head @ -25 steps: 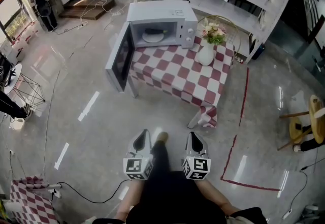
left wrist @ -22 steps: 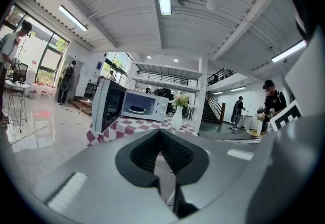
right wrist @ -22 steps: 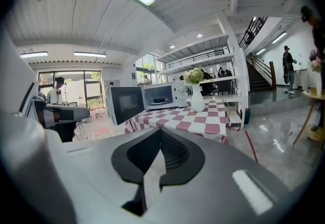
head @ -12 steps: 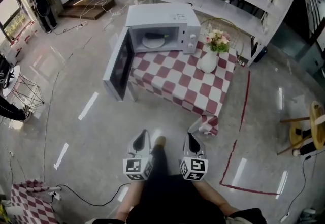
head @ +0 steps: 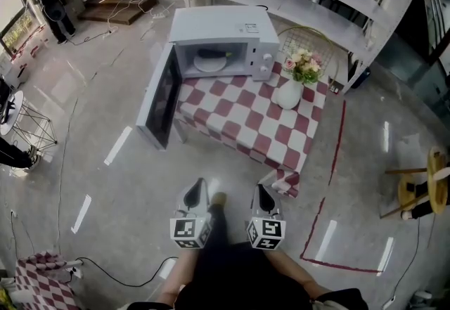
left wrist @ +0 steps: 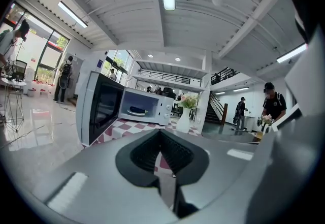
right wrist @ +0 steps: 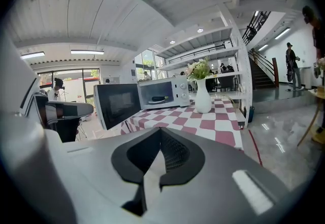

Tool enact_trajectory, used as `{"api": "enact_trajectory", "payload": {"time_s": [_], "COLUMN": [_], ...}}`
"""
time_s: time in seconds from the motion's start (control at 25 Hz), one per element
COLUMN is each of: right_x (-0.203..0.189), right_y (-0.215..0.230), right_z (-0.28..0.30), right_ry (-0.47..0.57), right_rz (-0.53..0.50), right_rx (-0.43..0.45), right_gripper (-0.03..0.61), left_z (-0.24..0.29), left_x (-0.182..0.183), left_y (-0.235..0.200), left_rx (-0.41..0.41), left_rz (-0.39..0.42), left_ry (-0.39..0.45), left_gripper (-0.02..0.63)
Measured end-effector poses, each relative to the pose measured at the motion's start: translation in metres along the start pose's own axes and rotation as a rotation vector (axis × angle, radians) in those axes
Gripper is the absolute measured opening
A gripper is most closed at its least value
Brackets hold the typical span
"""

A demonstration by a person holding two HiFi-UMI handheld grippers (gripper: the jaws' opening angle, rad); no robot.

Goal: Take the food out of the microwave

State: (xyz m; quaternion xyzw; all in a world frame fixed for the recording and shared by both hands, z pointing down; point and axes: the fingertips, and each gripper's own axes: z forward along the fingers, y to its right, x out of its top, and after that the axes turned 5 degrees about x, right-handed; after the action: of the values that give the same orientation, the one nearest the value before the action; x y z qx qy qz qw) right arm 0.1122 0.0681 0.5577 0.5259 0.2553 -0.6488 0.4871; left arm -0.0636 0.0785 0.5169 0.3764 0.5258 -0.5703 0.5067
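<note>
Closer to open microwave now; left gripper, right gripper fingers clenched, empty. Likely rigid, breakable, slick plate under food: pinch near rim.

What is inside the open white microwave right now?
A round white plate carrying a dark elongated piece of food. The white box-shaped microwave has its door open; its roof hides the cavity's upper rear.

Open lab hall; polished floor, trailing cables, white shelving, stairs
</note>
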Motion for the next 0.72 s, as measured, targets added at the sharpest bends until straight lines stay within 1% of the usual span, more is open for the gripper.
{"api": "enact_trajectory", "payload": {"time_s": [0.4, 0.72], "right_x": [0.025, 0.046], "right_y": [0.015, 0.025], "right_z": [0.040, 0.064], "right_ry": [0.004, 0.035], "right_rz": [-0.005, 0.001], "right_rx": [-0.028, -0.070], "right_gripper": [0.002, 0.002], "left_z": [0.052, 0.088], "left_x": [0.020, 0.035], "left_y": [-0.015, -0.015], "left_rx": [-0.007, -0.068], "left_rz": [0.014, 0.036], "left_ry": [-0.006, -0.011], "left_gripper": [0.008, 0.008]}}
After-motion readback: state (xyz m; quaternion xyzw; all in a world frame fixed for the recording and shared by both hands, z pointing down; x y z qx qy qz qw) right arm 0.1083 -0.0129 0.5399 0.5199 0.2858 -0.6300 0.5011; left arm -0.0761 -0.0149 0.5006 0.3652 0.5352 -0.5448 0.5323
